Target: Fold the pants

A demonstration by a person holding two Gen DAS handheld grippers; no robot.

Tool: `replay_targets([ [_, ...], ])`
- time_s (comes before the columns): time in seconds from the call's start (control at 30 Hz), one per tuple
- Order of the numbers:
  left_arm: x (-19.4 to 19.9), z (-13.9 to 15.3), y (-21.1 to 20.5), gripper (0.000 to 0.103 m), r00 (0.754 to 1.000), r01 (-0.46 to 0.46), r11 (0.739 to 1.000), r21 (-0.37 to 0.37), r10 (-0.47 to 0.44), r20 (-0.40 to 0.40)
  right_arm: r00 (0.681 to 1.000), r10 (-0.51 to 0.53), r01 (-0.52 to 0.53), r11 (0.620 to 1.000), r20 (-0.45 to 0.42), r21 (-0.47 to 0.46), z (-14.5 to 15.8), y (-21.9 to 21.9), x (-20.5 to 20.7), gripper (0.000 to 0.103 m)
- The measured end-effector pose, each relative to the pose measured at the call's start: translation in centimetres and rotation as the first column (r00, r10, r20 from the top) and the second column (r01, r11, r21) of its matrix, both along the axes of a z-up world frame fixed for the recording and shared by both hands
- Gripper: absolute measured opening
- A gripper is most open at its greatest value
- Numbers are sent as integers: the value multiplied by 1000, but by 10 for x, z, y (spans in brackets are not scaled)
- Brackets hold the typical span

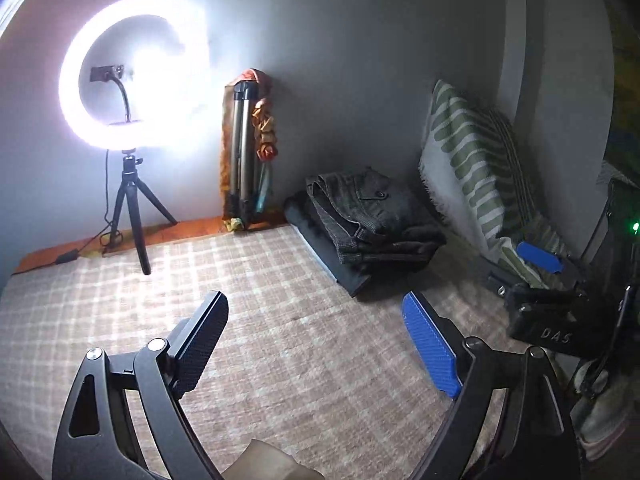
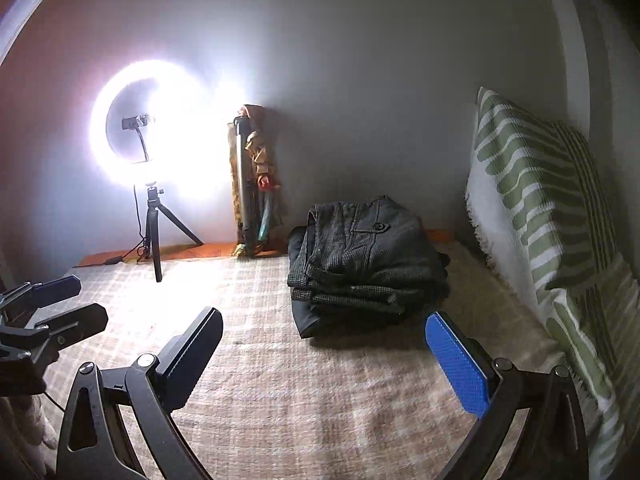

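Folded dark pants (image 2: 366,256) lay stacked on checked bed cover (image 2: 280,360) beside striped pillow (image 2: 532,200). Left gripper (image 1: 316,336) and right gripper (image 2: 324,344): jaws spread, empty. Only left view showed green indicator light (image 1: 635,225).

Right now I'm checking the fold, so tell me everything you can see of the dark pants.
The dark pants are charcoal, coarse-woven, folded into a compact stack of several layers. A buttoned flap pocket faces up. They lie flat on another dark folded garment atop the checked bedcover, near the wall, left of the green-striped pillow. Both grippers are open and apart from them.
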State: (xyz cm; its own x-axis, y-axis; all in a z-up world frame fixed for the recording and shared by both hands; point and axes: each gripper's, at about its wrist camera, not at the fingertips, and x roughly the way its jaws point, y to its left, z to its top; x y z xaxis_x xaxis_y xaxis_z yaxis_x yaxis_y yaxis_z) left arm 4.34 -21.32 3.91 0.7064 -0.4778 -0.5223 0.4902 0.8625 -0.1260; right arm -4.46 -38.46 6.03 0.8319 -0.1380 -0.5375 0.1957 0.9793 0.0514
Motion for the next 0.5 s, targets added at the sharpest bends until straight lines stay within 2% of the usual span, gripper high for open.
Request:
replay_targets([
  [0.17, 1, -1, 0, 89, 1000, -4, 1000, -6, 4, -12, 1000, -18, 19, 999, -4, 31, -8, 0, 3, 103],
  [0.5, -4, -3, 1, 90, 1000, -2, 1000, 6, 2, 0, 996, -85, 85, 996, -4, 3, -9, -5, 2, 103],
])
